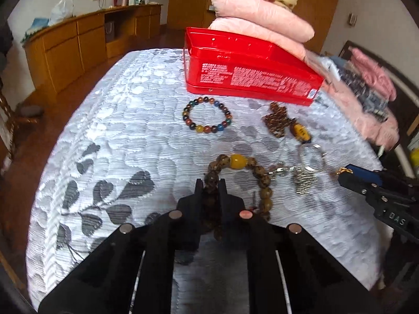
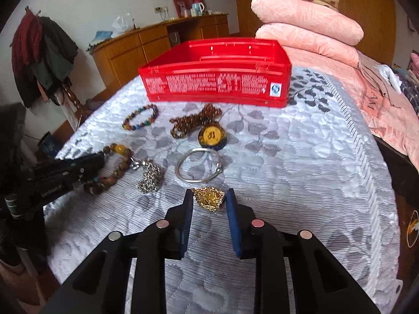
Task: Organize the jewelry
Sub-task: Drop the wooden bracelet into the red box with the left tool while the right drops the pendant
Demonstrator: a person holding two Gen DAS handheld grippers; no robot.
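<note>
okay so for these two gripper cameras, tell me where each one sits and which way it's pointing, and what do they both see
Left wrist: sits on the left gripper, facing down over the bed at the red box; its jaws pinch the brown bead bracelet; the right gripper shows at the right edge.
Right wrist: sits on the right gripper, facing the same way; its blue pads flank the gold pendant; the left gripper shows at left.
Shared: box, bracelet, silver bangle, pink quilts.
</note>
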